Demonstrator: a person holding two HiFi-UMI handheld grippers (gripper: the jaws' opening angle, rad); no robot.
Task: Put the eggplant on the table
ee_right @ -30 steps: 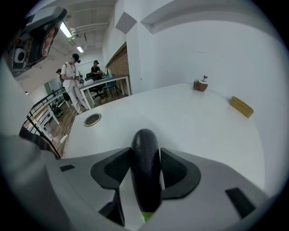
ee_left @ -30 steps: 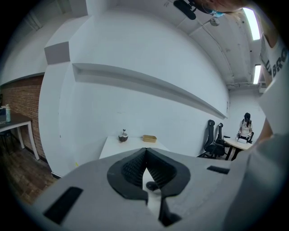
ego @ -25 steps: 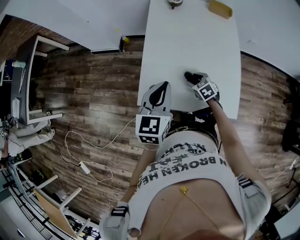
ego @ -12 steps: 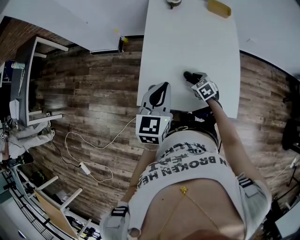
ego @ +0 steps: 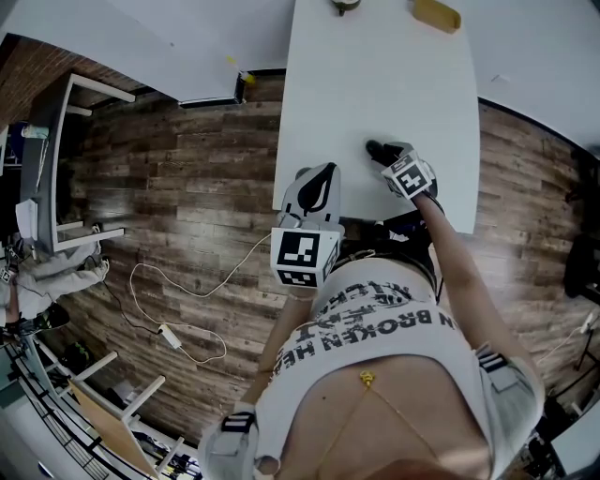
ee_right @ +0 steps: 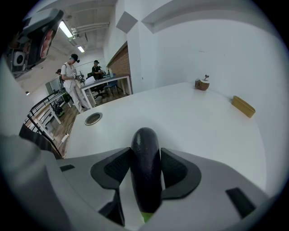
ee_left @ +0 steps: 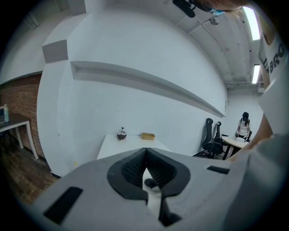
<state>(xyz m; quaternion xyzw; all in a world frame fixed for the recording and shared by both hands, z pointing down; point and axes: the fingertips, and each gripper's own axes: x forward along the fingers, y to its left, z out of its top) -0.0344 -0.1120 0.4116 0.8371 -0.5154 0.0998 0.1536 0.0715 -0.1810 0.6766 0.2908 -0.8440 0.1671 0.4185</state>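
Observation:
A dark purple eggplant (ee_right: pixel 145 167) with a green stem end lies lengthwise between the pads of my right gripper (ee_right: pixel 145 155), which press on both its sides. In the head view the right gripper (ego: pixel 386 156) is tilted down over the near part of the white table (ego: pixel 375 75), and the eggplant's (ego: pixel 375 148) dark tip sticks out at the tabletop; whether it touches I cannot tell. My left gripper (ego: pixel 319 184) hovers at the table's near left edge, its jaws meeting at the tips with nothing held. In its own view the left gripper (ee_left: pixel 145 152) points along the table (ee_left: pixel 113 144).
At the table's far end stand a small brown round thing with a stem (ego: pixel 343 6) (ee_right: pixel 202 84) and a yellow-brown block (ego: pixel 436 15) (ee_right: pixel 243 106). A round cable hole (ee_right: pixel 93 118) sits in the tabletop. A white cable (ego: pixel 178 328) lies on the wooden floor. People (ee_right: pixel 72 81) stand far off.

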